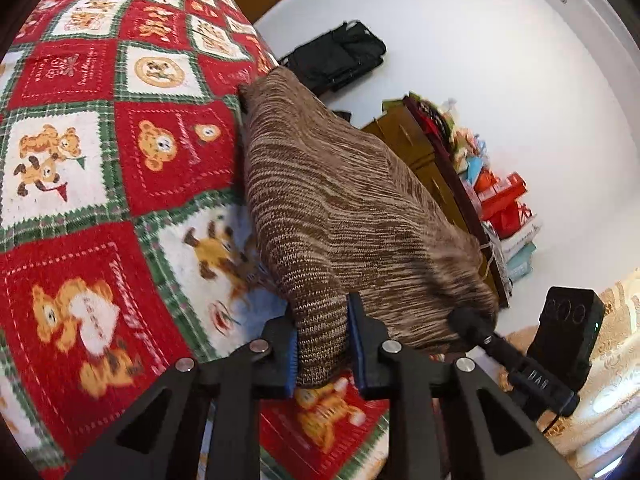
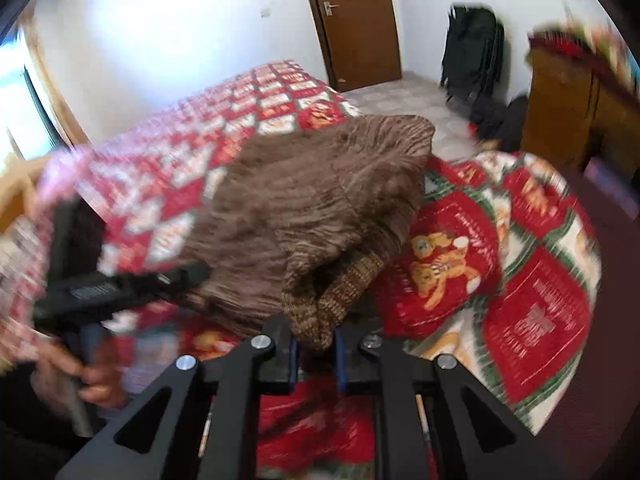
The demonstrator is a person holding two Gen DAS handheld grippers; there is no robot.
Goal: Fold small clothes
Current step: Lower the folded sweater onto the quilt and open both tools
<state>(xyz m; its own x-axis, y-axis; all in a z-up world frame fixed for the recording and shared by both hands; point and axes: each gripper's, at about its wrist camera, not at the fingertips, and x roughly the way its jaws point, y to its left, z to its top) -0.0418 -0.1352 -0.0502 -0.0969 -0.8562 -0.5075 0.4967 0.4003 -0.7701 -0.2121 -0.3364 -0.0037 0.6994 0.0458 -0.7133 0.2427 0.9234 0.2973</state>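
Note:
A brown marled knit garment (image 1: 340, 208) is lifted off a bed covered by a red, white and green teddy-bear quilt (image 1: 120, 160). My left gripper (image 1: 322, 344) is shut on a bunched edge of the garment, which stretches away from it in the air. My right gripper (image 2: 316, 344) is shut on another bunched, ribbed edge of the same garment (image 2: 312, 208), held above the quilt (image 2: 520, 280). In the left wrist view the right gripper's black body (image 1: 520, 364) shows at the lower right. In the right wrist view the left gripper's body (image 2: 120, 284) shows at the left, held by a hand.
A black bag (image 1: 340, 60) stands against the white wall, also in the right wrist view (image 2: 472, 52). A wooden cabinet (image 2: 568, 108) stands beside the bed, with bright boxes (image 1: 500, 200) piled by it. A brown door (image 2: 356, 20) is at the back.

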